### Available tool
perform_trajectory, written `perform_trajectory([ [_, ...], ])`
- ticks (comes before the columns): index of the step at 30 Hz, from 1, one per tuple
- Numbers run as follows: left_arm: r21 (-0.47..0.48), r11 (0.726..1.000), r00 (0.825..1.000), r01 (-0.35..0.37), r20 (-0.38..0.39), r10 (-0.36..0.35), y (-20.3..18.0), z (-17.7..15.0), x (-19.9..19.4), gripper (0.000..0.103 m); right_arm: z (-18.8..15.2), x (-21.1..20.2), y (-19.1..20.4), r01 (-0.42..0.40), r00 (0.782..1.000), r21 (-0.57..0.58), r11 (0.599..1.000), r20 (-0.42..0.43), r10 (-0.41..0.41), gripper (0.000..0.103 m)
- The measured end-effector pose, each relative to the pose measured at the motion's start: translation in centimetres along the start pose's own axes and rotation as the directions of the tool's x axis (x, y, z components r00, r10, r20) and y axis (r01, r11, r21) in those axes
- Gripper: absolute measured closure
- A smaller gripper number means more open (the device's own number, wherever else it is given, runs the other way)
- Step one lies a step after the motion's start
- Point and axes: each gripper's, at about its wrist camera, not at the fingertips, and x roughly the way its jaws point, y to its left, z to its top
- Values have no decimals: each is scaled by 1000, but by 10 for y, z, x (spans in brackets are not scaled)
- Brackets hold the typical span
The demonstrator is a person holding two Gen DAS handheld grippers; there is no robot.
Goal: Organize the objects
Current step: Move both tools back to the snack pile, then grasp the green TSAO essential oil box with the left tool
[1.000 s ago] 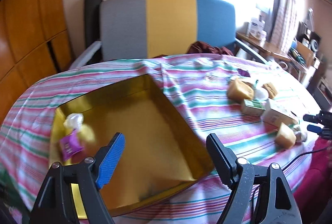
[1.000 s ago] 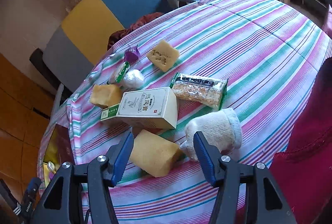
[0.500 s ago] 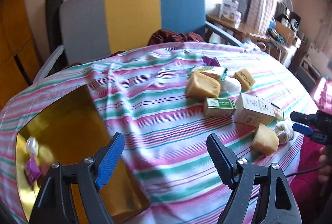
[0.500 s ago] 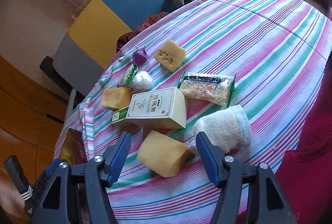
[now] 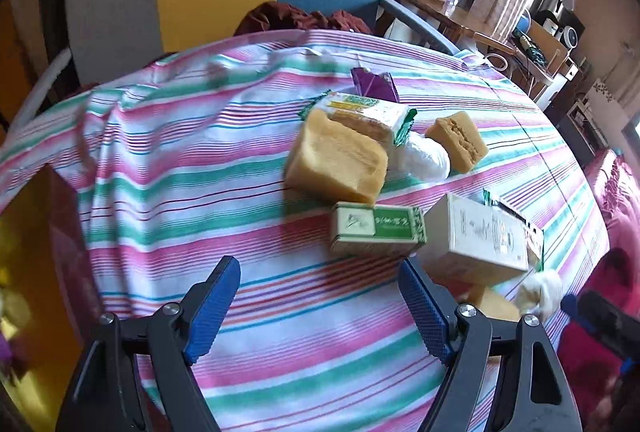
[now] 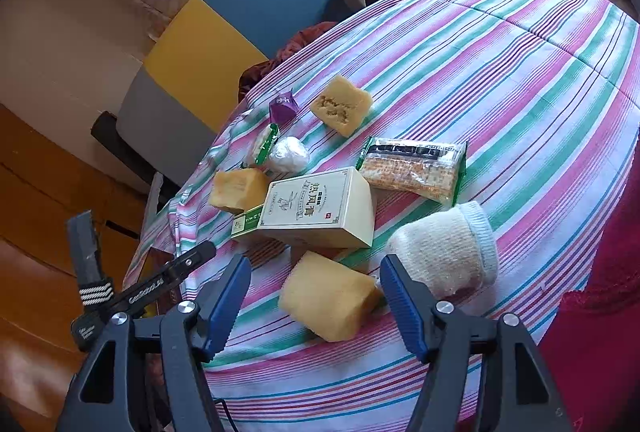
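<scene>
On the striped tablecloth [image 6: 500, 79], the cream box [image 6: 320, 209] is serving as the landmark. At the far left, off the cloth's edge, the gold tray [image 5: 28, 272] is showing only partly. The left gripper [image 5: 320, 306] is hovering above the cloth left of the box, its blue fingers spread wide with nothing between them. Touching the box's left end, a small green carton [image 5: 376, 230] is lying flat. Behind and left of the box, a yellow sponge block [image 5: 338, 161] is resting against a green-edged snack pack [image 5: 368, 113]; a purple packet [image 6: 283, 105] is sitting farther back. The right gripper [image 6: 316, 306] is likewise gaping wide, with a second sponge block [image 6: 328, 298] lying between its fingers just in front of the box, seemingly untouched. Right of the box, a cracker packet [image 6: 414, 169] is lying, and a white sock [image 6: 444, 252] is sitting nearer.
</scene>
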Motion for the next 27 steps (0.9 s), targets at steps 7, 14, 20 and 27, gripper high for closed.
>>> perform_trajectory([
  [7,1,1000,998,22,-51,-22,-21,24,37,15,0,0,-2,-29,1000,13,1000,-3,29,34],
  [14,38,999,995,31,-101,-27,-39,33,66,14,1,0,-4,-43,999,23,999,-7,43,33],
  [20,152,988,996,-12,-85,26,-44,11,69,29,1,0,-5,-43,999,28,999,-6,43,33],
  [27,95,995,998,-12,-53,17,-11,-11,45,31,1,0,-6,-34,999,34,999,-4,34,33],
])
